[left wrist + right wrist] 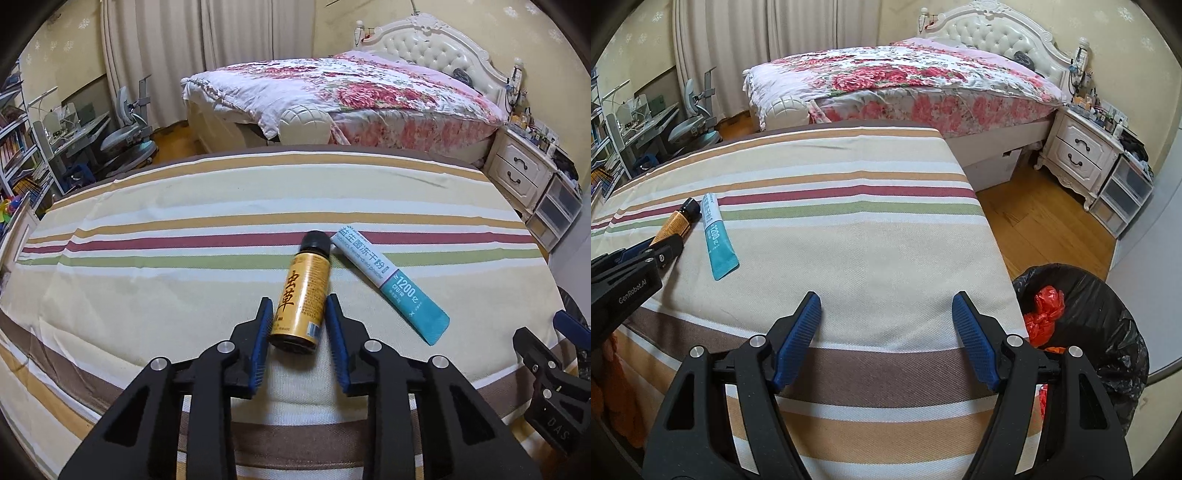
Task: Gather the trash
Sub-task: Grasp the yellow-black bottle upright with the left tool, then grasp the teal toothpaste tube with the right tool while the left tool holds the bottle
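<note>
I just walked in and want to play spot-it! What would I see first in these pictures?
Probably the gold bottle lying on the striped cloth, right between the jaws of the left gripper, with a blue-and-white sachet beside it. Off the table's right edge sits a bin lined with a black bag, red trash inside. Behind is a bed with a flowery quilt.

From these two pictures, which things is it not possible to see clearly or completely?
- Gold bottle with black cap: right wrist view, lower half behind the left gripper.
- Bottle's small label print: left wrist view, too small.
- Teal and white powder sachet: fine print too small in both views.
- Black-lined trash bin: right wrist view, partly behind a finger, cut by the lens edge; red bag contents unseen.
</note>
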A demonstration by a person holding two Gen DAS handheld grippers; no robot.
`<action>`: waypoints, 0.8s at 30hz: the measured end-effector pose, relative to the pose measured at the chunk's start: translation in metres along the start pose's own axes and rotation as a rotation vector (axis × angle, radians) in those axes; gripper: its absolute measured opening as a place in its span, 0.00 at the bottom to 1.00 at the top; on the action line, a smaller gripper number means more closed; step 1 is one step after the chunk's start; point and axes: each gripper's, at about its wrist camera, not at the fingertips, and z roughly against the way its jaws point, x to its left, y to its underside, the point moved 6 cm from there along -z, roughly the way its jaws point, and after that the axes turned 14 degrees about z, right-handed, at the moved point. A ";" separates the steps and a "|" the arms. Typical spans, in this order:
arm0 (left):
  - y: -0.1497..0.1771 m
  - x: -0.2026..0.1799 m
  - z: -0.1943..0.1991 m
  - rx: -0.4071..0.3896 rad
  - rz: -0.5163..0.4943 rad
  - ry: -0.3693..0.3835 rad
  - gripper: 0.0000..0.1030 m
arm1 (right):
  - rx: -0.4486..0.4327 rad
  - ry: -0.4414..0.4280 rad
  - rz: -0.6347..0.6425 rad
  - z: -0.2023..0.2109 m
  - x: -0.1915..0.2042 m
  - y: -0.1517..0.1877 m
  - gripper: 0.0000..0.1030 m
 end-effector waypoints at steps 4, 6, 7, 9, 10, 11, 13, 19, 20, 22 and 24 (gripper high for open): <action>0.005 0.002 0.005 0.000 -0.014 0.011 0.24 | -0.002 -0.003 0.023 0.000 0.006 -0.002 0.70; 0.006 0.008 0.007 0.000 -0.012 0.008 0.24 | -0.003 -0.014 0.034 0.000 0.014 -0.003 0.70; 0.007 0.011 0.008 0.000 -0.010 0.006 0.24 | -0.003 -0.019 0.042 0.000 0.018 -0.004 0.70; 0.008 0.019 0.010 0.001 -0.002 0.001 0.24 | -0.005 -0.030 0.058 0.000 0.027 -0.006 0.70; 0.008 0.025 0.011 0.001 0.004 -0.002 0.24 | -0.007 -0.039 0.068 0.000 0.032 -0.008 0.70; 0.007 0.030 0.012 0.001 0.010 -0.006 0.24 | -0.008 -0.046 0.075 0.000 0.037 -0.009 0.70; 0.007 0.040 0.013 0.001 0.022 -0.011 0.24 | -0.010 -0.059 0.089 0.000 0.046 -0.012 0.70; 0.007 0.066 0.018 -0.001 0.043 -0.025 0.24 | -0.015 -0.099 0.131 -0.004 0.075 -0.024 0.70; 0.007 0.069 0.019 -0.001 0.046 -0.025 0.24 | -0.016 -0.107 0.136 -0.006 0.080 -0.027 0.70; 0.007 0.075 0.019 0.000 0.055 -0.023 0.24 | -0.017 -0.120 0.140 -0.008 0.087 -0.031 0.69; 0.007 0.078 0.020 -0.001 0.060 -0.019 0.24 | -0.019 -0.130 0.145 -0.011 0.094 -0.038 0.69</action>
